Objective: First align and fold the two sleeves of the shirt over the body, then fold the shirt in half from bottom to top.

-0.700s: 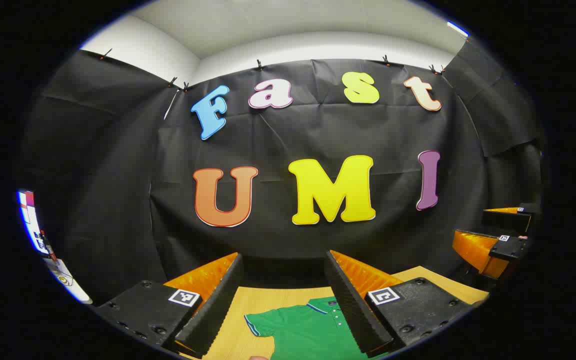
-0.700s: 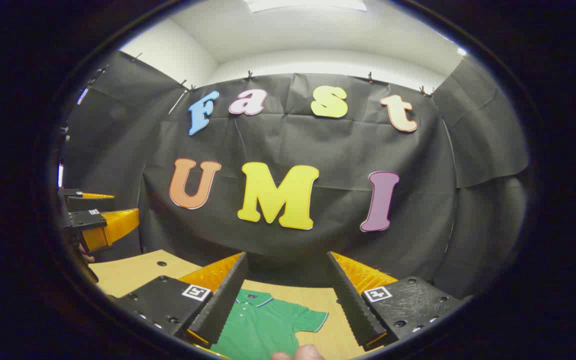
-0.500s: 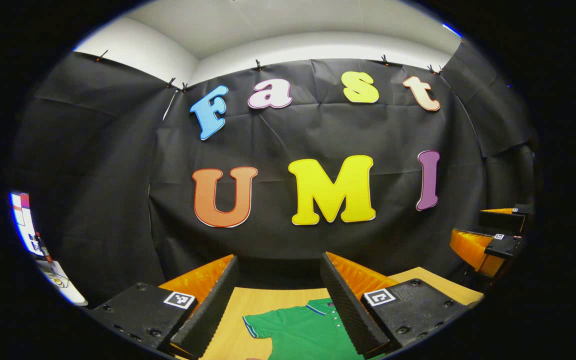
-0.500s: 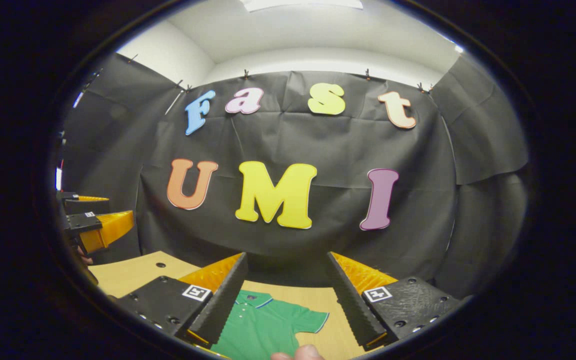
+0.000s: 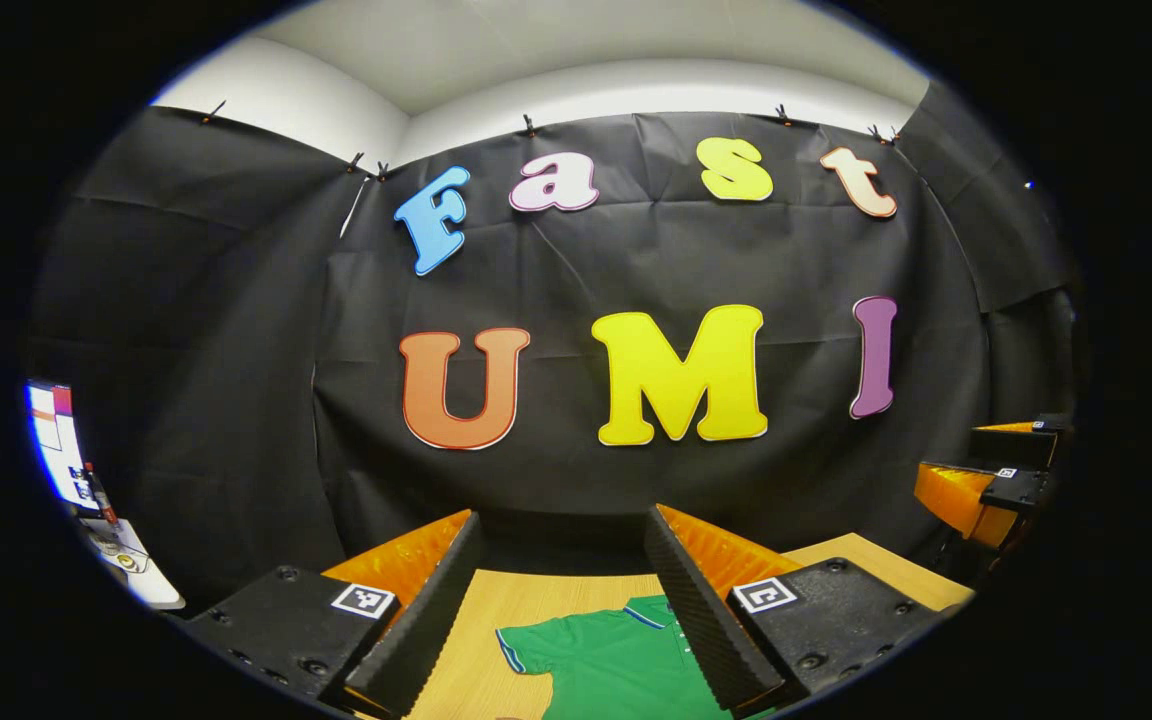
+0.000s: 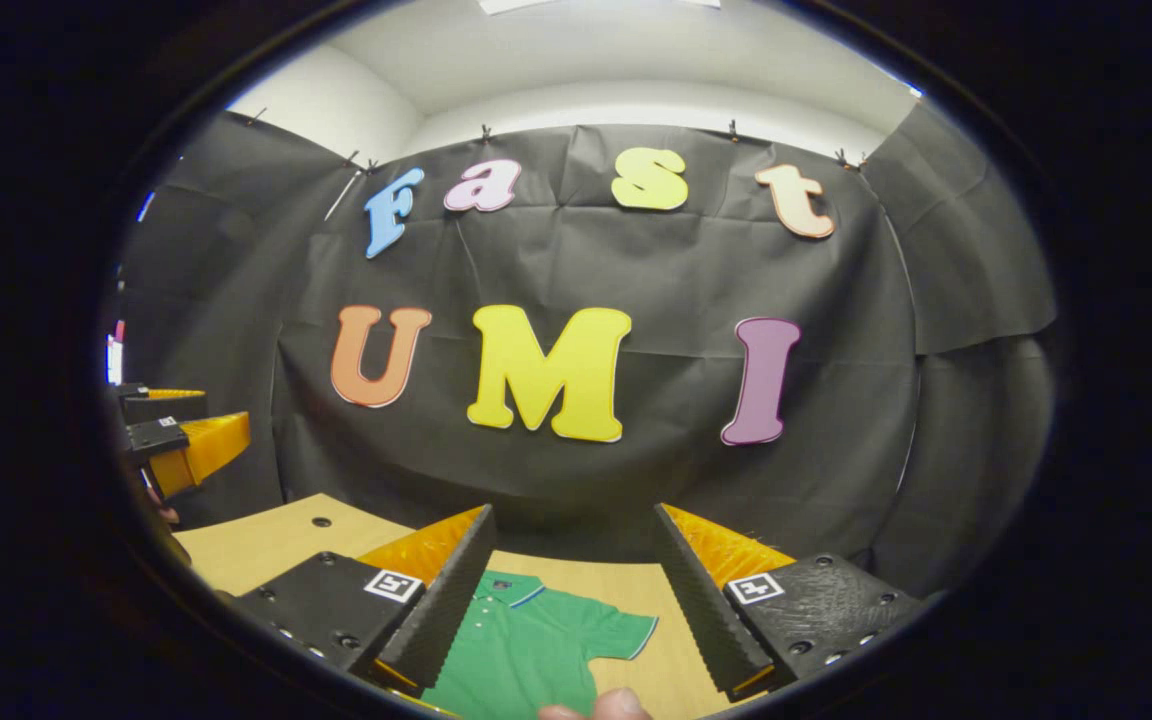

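A: Where's the shirt [image 5: 616, 660] sitting?
B: Flat on the table [image 5: 496, 600], showing between our left gripper [image 5: 561, 615] fingers. Both spread wide, gripping nothing.
A: Right gripper [image 6: 576, 600]?
B: Same, shirt lying below its gap.

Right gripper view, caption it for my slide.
Open right gripper above a green polo shirt lying flat on the wooden table.

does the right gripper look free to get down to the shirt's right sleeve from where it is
Probably yes. The right gripper hangs open above the table, and the green shirt's sleeve lies flat between its jaws with nothing in the way.
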`<state>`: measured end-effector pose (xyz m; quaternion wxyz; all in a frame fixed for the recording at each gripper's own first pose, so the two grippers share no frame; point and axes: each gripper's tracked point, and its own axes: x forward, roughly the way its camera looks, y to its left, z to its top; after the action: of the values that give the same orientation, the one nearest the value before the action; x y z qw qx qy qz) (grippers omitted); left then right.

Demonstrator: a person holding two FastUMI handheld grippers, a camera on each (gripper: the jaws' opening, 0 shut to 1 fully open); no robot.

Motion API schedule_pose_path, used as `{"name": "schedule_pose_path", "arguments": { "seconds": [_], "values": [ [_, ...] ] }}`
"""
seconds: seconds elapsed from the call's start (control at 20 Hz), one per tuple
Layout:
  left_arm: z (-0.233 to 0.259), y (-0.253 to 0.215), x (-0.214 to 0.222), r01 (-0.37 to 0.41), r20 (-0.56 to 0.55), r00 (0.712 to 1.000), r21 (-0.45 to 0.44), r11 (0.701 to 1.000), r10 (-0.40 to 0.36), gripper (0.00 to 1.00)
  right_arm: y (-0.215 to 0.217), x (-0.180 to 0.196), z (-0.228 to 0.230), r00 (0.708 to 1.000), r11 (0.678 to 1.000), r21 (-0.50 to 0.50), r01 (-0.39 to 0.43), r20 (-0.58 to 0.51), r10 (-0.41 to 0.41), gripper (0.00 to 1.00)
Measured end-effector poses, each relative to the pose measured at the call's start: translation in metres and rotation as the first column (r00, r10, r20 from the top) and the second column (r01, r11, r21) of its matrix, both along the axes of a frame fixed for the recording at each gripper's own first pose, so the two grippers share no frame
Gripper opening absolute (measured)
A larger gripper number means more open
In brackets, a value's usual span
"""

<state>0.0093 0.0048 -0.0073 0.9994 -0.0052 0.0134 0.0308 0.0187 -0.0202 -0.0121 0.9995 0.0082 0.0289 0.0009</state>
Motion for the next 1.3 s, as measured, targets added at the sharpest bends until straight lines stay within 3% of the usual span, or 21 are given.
{"name": "schedule_pose_path", "arguments": {
  "seconds": [0.6,0.85,1.15,1.3],
  "values": [
    [-0.008,-0.023,0.017,0.044,-0.022,0.999,-0.005,0.999,-0.044,1.0,-0.036,0.016,-0.022,0.997,0.997,0.031,0.064,-0.048,-0.063,0.95],
    [-0.016,-0.032,0.022,0.067,-0.032,0.997,-0.006,0.998,-0.067,1.0,-0.055,0.026,-0.067,0.982,0.995,0.032,0.097,-0.166,-0.091,0.94],
    [-0.038,-0.045,0.025,0.084,-0.087,0.993,0.003,0.996,-0.083,1.0,-0.066,0.038,-0.149,0.927,0.994,0.04,0.099,-0.367,-0.078,0.97],
    [-0.045,-0.05,0.028,0.086,-0.11,0.99,0.0,0.996,-0.086,1.0,-0.074,0.055,-0.192,0.883,0.994,0.041,0.106,-0.463,-0.075,0.95]
  ]
}}
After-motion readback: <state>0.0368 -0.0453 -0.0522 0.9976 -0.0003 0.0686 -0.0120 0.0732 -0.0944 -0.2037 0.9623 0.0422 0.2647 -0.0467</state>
